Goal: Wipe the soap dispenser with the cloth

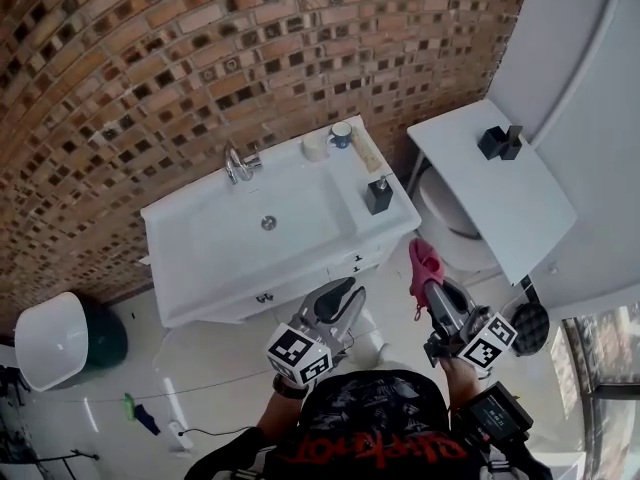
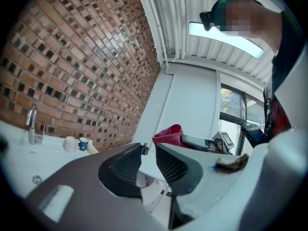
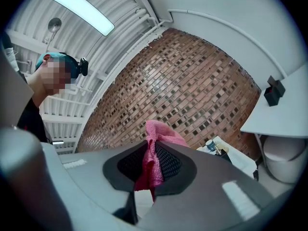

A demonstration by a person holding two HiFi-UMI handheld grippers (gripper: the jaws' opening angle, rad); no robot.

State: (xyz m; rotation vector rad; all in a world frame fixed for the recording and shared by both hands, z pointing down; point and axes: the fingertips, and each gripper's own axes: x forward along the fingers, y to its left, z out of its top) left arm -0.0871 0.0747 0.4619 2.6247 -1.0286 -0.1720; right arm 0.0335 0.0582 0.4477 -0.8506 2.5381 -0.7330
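Looks like the approach step: the fuzzy pink cloth (image 1: 424,265) is clamped in the right gripper (image 3: 150,162) at lower right, the left gripper (image 2: 148,155) is parted slightly and empty, and the dark square soap dispenser (image 1: 378,195), mid-frame on the white vanity (image 1: 220,253), is yet to be reached and wiped.

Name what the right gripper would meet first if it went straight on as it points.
Probably the brick wall: the right gripper, shut on the pink cloth, aims at it; depth is unclear.
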